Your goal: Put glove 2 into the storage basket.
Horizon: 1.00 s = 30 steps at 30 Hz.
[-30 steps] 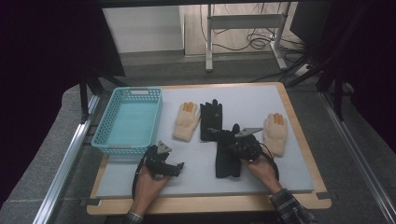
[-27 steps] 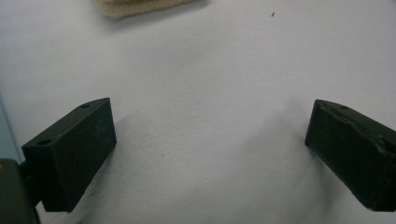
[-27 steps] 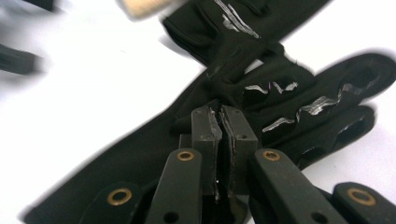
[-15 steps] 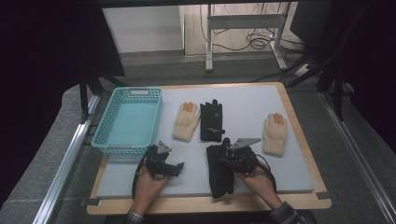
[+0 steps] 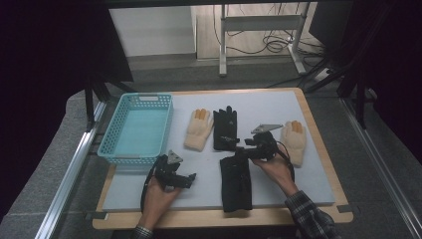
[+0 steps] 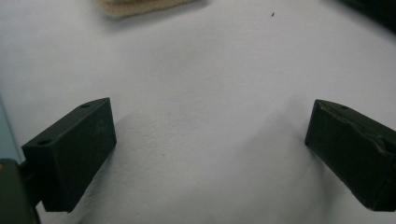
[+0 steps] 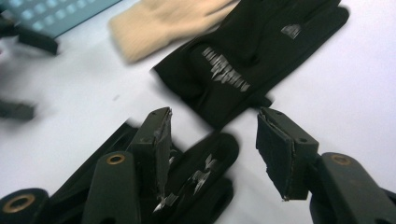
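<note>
On the white tabletop [image 5: 308,174], the right gripper [image 7: 210,140] hovers with fingers spread wide over the fingertips of a black glove [image 5: 236,181] — a second black glove [image 7: 252,56] and a cream glove [image 7: 163,21] lie just beyond them. The left gripper [image 6: 210,140] rests wide open on bare surface, near a blue basket [image 5: 137,130].

The high view is dim and grainy, its corners sunk in black, with brighter daylight on the floor beyond the table [image 5: 318,184]. The left gripper view is soft, with diffuse shadows beneath both jaws. The right gripper view is motion-blurred, worst at the cream glove [image 7: 163,23].
</note>
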Motion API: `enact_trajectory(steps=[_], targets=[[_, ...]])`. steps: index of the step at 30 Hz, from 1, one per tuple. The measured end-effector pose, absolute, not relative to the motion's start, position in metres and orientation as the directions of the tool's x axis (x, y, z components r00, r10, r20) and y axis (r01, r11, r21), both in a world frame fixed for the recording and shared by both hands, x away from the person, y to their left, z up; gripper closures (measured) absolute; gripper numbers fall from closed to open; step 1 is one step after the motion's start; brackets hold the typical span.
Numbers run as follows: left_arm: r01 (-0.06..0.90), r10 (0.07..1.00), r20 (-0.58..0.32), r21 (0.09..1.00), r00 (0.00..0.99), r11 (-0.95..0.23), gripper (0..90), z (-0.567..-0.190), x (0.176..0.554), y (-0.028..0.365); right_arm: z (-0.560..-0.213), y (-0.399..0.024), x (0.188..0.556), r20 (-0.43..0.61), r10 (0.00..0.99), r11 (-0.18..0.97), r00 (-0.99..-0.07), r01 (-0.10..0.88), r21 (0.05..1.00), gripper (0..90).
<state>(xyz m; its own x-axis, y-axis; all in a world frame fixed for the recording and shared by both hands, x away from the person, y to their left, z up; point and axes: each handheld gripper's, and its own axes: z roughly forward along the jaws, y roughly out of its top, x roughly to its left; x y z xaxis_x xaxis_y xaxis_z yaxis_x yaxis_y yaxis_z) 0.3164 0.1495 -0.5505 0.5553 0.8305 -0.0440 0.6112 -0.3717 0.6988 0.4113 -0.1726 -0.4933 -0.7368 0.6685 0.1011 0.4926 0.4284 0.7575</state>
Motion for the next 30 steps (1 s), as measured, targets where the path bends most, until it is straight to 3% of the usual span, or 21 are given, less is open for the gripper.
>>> enact_trajectory(steps=[7, 11, 17, 22, 25, 30], targets=[[0.611, 0.83, -0.045, 0.699, 0.556, -0.371, 2.4, -0.551, 0.316, 0.149, -0.495, -0.15, 0.455, 0.073, 0.671, 0.449, -0.738, 0.483, 0.751, 55.8], [0.612, 0.83, -0.045, 0.698, 0.556, -0.372, 2.3, -0.551, 0.317, 0.15, -0.498, -0.138, 0.475, 0.055, 0.671, 0.467, -0.74, 0.479, 0.743, 55.0], [0.612, 0.83, -0.046, 0.698, 0.556, -0.372, 2.3, -0.551, 0.317, 0.15, -0.509, -0.122, 0.498, 0.066, 0.695, 0.452, -0.716, 0.505, 0.735, 36.7], [0.612, 0.83, -0.046, 0.698, 0.557, -0.372, 2.3, -0.551, 0.317, 0.15, -0.523, -0.108, 0.509, 0.018, 0.689, 0.514, -0.724, 0.506, 0.693, 33.0], [0.611, 0.83, -0.045, 0.699, 0.556, -0.372, 2.3, -0.551, 0.317, 0.15, -0.527, -0.108, 0.512, 0.038, 0.699, 0.494, -0.714, 0.52, 0.696, 39.4], [0.611, 0.83, -0.046, 0.698, 0.556, -0.372, 2.3, -0.551, 0.317, 0.15, -0.522, -0.103, 0.511, 0.073, 0.706, 0.491, -0.705, 0.561, 0.667, 67.5]])
